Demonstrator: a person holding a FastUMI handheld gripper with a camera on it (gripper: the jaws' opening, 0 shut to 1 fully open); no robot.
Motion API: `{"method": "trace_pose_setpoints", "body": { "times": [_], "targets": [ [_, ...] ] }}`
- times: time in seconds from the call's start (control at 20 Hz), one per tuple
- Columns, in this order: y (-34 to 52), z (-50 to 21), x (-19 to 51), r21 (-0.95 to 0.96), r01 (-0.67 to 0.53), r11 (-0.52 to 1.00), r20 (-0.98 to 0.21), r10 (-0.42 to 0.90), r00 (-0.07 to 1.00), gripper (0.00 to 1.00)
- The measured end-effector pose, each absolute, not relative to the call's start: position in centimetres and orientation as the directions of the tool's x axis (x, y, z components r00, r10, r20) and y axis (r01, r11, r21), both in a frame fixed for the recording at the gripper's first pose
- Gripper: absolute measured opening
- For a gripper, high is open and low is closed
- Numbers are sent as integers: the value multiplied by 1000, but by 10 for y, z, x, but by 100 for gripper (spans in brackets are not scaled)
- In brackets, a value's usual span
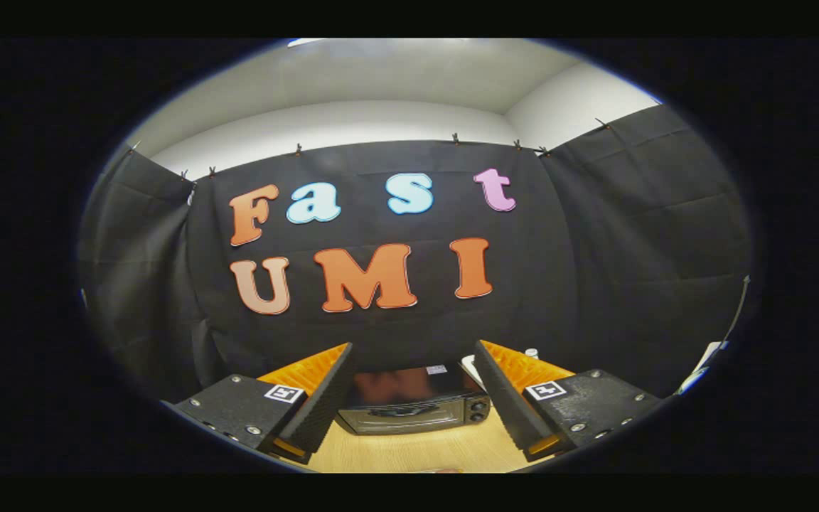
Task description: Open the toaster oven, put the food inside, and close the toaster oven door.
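- The gripper (411, 398) hangs above a wooden table (416, 449), its two fingers spread wide with a broad gap between them.
- Nothing sits between the fingers; they hold nothing and touch nothing, and each ridged inner pad (328, 402) faces open air.
- The toaster oven (413, 407) stands on the table beyond the fingertips, seen through the gap between the fingers and well apart from both.
- The oven door (404, 419) looks shut, lying flush with the front, with a handle running across its upper part.
- Two round knobs (479, 409) sit one above the other at the oven's right end, just inside the right finger.
- The dark, shiny top of the oven carries a small pale sticker (436, 370) near its back edge.
- A small white-capped thing (531, 353) peeps over the right finger, behind and to the right of the oven; it may be a bottle, but too little of it shows to tell.
- A thin reddish sliver (445, 470) lies on the table at the nearest edge, below the fingers; too little shows to say what it is.
- A black cloth wall (594, 270) stands behind the oven.
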State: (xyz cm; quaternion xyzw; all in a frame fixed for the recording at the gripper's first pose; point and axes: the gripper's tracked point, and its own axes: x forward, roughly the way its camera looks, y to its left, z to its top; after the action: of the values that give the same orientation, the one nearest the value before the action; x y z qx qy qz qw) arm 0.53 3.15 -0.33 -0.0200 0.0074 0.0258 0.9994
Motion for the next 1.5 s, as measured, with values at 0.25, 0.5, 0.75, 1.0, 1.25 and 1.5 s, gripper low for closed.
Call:
{"method": "trace_pose_setpoints", "body": {
  "times": [0.25,0.5,0.75,1.0,1.25,1.5],
  "targets": [
    [34,-7,7,-38,-58,998,-28,57,998,98],
    [35,-14,11,-43,-63,997,-40,62,997,98],
    [41,-29,20,-37,-78,996,-66,76,995,98],
    [54,-47,31,-48,-101,994,-101,95,990,98],
    [70,-56,38,-53,-126,991,-109,120,987,97],
    [81,-69,49,-55,-146,988,-123,139,983,98]
  ]
}}
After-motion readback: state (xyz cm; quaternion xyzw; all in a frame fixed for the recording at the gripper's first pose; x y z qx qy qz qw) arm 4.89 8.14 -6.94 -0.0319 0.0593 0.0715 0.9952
